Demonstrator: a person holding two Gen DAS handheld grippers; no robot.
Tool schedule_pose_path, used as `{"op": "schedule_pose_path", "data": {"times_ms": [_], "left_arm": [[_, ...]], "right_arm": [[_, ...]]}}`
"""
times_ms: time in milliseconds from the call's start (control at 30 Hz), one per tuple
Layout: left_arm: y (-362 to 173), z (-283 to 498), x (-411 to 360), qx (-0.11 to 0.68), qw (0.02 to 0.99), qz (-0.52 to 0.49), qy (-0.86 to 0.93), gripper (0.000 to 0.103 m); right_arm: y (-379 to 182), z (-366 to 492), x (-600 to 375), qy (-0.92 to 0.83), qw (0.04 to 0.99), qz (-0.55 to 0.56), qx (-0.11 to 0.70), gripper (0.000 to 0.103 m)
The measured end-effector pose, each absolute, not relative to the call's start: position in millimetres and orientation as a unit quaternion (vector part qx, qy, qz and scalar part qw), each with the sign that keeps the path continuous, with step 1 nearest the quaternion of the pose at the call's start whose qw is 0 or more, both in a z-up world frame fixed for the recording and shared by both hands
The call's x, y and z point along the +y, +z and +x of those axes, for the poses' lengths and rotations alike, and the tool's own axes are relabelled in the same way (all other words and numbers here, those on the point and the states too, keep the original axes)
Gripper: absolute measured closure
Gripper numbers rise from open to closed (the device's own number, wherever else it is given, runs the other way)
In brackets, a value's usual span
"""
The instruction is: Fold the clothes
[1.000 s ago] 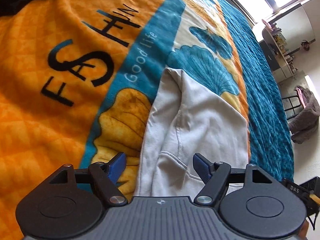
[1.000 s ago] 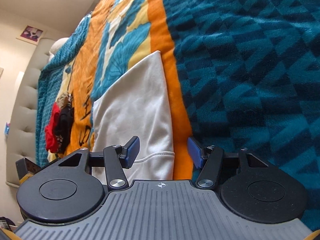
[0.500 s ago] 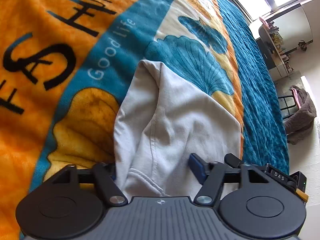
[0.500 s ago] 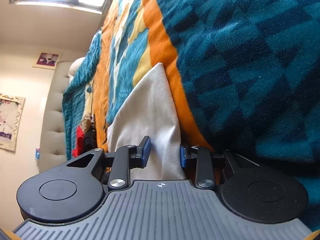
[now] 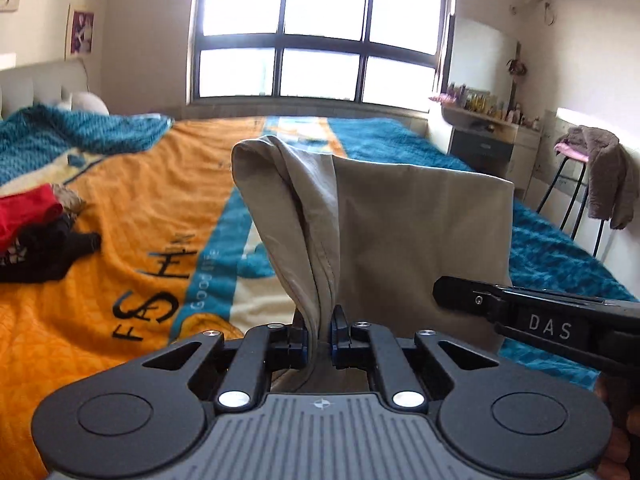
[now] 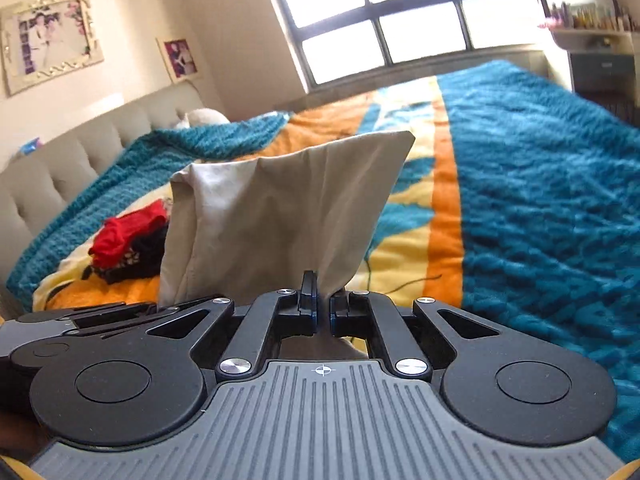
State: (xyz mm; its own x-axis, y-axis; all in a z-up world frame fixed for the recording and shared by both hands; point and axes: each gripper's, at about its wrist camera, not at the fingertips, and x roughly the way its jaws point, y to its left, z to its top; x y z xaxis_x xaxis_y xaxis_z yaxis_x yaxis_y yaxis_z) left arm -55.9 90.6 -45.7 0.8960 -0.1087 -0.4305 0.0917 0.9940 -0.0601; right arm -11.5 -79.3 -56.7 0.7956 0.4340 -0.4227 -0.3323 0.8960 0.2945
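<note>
beige cloth, a soft garment point(image 5: 400, 236), hangs lifted above the bed point(image 5: 132, 240), held along its near edge by both tools. the left gripper point(image 5: 319, 334) has its jaws closed on a bunched, seamed fold near the garment's left side, and the right gripper point(image 6: 323, 308) has its jaws pinched on the thin near-right corner. in the left view the right tool's black body comes in from the right, just beside the cloth, so the two holds sit close together along one edge. holding it at two points on one edge lets the panel stand taut between them, which would make it easy to lay over in a straight crease. the far edge stands up and the left part is doubled over into a rolled flap, so the garment looks partly folded already, though what kind of garment it is i cannot tell from these views.

beneath it lies the bed's blanket, orange at the left with black lettering, a pale patterned stripe under the cloth and teal at the right. a small pile of red and black clothes point(image 6: 128, 240) rests well to the far left, near the padded headboard point(image 6: 80, 152). beyond the bed is a wide window point(image 5: 320, 36); at the far right a stool point(image 5: 580, 184) carries a brown garment beside a shelf of bottles.
</note>
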Motion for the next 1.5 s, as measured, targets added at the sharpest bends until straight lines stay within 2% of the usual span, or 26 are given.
{"op": "schedule_pose_path", "data": {"times_ms": [300,433,533,667,867,1033,1200,1267,1300,1333,1367,1400,1500], "left_arm": [[11,-147,58,0.045,0.990,-0.038,-0.129,0.095],[27,-161,26,0.022,0.978,-0.056,-0.198,0.095],[32,-156,-8,0.044,0.962,-0.067,-0.260,0.095],[29,-132,-64,0.110,0.933,-0.090,-0.331,0.097],[-19,-70,-144,0.241,0.893,-0.114,-0.362,0.099],[-50,-42,-186,0.272,0.887,-0.097,-0.362,0.100],[-53,-13,-211,0.285,0.894,-0.100,-0.330,0.100],[-58,5,-221,0.312,0.898,-0.086,-0.298,0.093],[-65,16,-228,0.330,0.899,-0.067,-0.279,0.079],[-72,24,-231,0.343,0.900,-0.050,-0.263,0.068],[-80,31,-232,0.354,0.901,-0.033,-0.248,0.069],[-86,32,-228,0.362,0.902,-0.026,-0.234,0.070],[-89,14,-205,0.359,0.898,-0.042,-0.250,0.065]], "right_arm": [[26,-161,-109,0.169,0.983,0.050,0.059,0.098],[49,-205,-132,0.127,0.991,0.035,0.009,0.098],[63,-228,-163,0.090,0.995,0.051,0.008,0.098],[69,-236,-217,0.044,0.995,0.075,0.043,0.098],[43,-206,-317,-0.017,0.981,0.130,0.143,0.098],[7,-179,-389,-0.065,0.966,0.162,0.189,0.098],[-4,-136,-428,-0.070,0.958,0.184,0.210,0.098],[-10,-108,-440,-0.073,0.952,0.189,0.229,0.098],[-13,-94,-446,-0.075,0.949,0.192,0.238,0.097],[-22,-82,-451,-0.099,0.945,0.182,0.254,0.087],[-31,-70,-457,-0.123,0.939,0.172,0.270,0.066],[-37,-64,-460,-0.165,0.934,0.143,0.284,0.061],[-40,-79,-457,-0.185,0.938,0.103,0.275,0.062]]}}
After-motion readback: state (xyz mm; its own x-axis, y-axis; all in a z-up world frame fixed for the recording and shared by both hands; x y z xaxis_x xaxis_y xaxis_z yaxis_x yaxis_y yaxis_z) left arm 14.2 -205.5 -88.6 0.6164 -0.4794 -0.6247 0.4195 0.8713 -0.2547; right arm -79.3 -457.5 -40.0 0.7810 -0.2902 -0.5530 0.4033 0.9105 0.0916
